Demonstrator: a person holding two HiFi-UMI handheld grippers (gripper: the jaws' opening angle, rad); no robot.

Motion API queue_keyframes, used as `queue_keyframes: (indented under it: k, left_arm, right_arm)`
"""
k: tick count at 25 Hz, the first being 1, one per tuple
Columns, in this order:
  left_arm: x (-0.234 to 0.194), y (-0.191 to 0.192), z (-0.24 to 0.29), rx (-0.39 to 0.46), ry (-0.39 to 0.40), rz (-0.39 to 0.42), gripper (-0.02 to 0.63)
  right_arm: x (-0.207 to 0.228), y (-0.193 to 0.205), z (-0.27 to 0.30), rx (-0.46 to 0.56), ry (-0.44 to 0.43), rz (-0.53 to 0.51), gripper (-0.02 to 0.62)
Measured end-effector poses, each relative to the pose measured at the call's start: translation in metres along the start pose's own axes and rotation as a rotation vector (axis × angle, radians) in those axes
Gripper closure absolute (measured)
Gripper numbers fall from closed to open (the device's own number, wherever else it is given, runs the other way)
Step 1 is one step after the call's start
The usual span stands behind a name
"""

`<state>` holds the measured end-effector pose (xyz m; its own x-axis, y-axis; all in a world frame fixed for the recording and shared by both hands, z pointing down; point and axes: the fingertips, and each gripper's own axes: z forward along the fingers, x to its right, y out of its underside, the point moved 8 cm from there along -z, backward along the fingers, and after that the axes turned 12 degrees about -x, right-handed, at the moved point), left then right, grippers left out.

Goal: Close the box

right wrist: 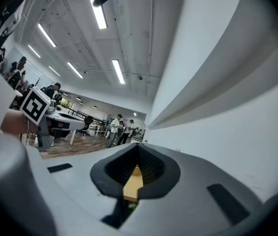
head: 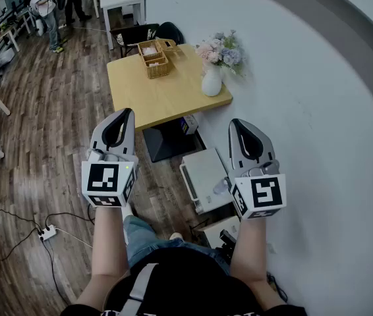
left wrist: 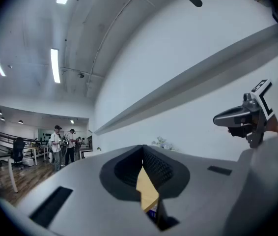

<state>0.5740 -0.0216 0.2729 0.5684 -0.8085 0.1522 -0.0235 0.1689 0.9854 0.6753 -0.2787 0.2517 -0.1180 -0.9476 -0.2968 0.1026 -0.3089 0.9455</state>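
Observation:
A woven box [head: 155, 59] with its lid tipped open stands at the far end of the wooden table [head: 167, 97]. Both grippers are held up well short of the table, above the floor. My left gripper [head: 126, 112] is shut with nothing in it. In the left gripper view its jaws [left wrist: 142, 147] meet, and a sliver of tabletop shows through the slot below them. My right gripper [head: 234, 123] is shut and empty too, its jaws [right wrist: 138, 145] closed in the right gripper view. Each gripper sees the other off to its side: the right gripper [left wrist: 244, 117], the left gripper [right wrist: 35, 106].
A white vase of flowers [head: 213, 78] stands at the table's right edge. White boxes [head: 203, 176] lie on the floor under the table's near side, by the curved white wall [head: 318, 110]. A power strip with cables [head: 47, 232] is at the left. People [head: 45, 5] stand far off.

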Motion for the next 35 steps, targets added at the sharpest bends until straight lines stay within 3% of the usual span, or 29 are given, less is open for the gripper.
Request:
queue_keyframes:
  k: [11, 16, 17, 20, 21, 35]
  left_arm:
    - [-0.033, 0.017, 0.014, 0.004, 0.015, -0.067, 0.594]
    - [-0.067, 0.023, 0.026, 0.010, 0.044, -0.111, 0.588]
    - [-0.076, 0.024, 0.028, 0.010, 0.045, -0.117, 0.558]
    - [-0.104, 0.028, 0.036, 0.002, 0.031, -0.122, 0.355]
    - [-0.114, 0.029, 0.038, 0.003, 0.025, -0.125, 0.338]
    - [-0.276, 0.061, 0.080, -0.002, -0.039, -0.185, 0.325]
  right_arm:
    - [-0.004, 0.005, 0.022, -0.043, 0.041, 0.034, 0.581]
    - [-0.015, -0.006, 0.051, -0.012, 0.050, 0.094, 0.581]
    - [-0.019, -0.008, 0.058, -0.012, 0.048, 0.095, 0.581]
    - [-0.035, -0.016, 0.081, -0.016, 0.046, 0.080, 0.581]
    - [-0.040, -0.019, 0.089, -0.016, 0.043, 0.081, 0.581]
    - [-0.125, -0.063, 0.236, -0.031, -0.007, 0.117, 0.581]
